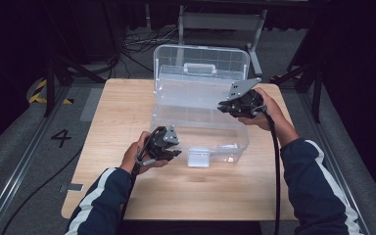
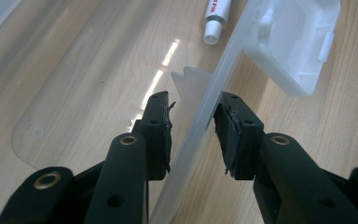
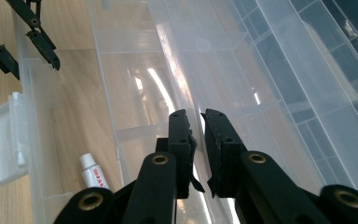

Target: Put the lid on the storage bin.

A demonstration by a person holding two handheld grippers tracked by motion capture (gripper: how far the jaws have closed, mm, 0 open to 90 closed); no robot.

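A clear plastic box (image 1: 235,147) stands open on the wooden table (image 1: 127,107), its lid (image 1: 200,55) upright at the back. My left gripper (image 1: 176,147) (image 2: 191,100) straddles the box's front wall (image 2: 200,130) beside the white latch (image 2: 293,42), pads closed on the rim. My right gripper (image 1: 221,106) (image 3: 196,114) is at the box's right side, jaws nearly together with a thin edge of the clear inner tray (image 3: 242,70) between them. A small white tube (image 3: 93,172) (image 2: 214,18) with red print lies on the box floor.
The lid carries several small compartments (image 3: 317,56) and a white handle (image 1: 199,67). Cables trail from both grippers over the person's blue sleeves (image 1: 318,181). Black stands and floor cables (image 1: 137,44) surround the table; bare wood lies left and in front of the box.
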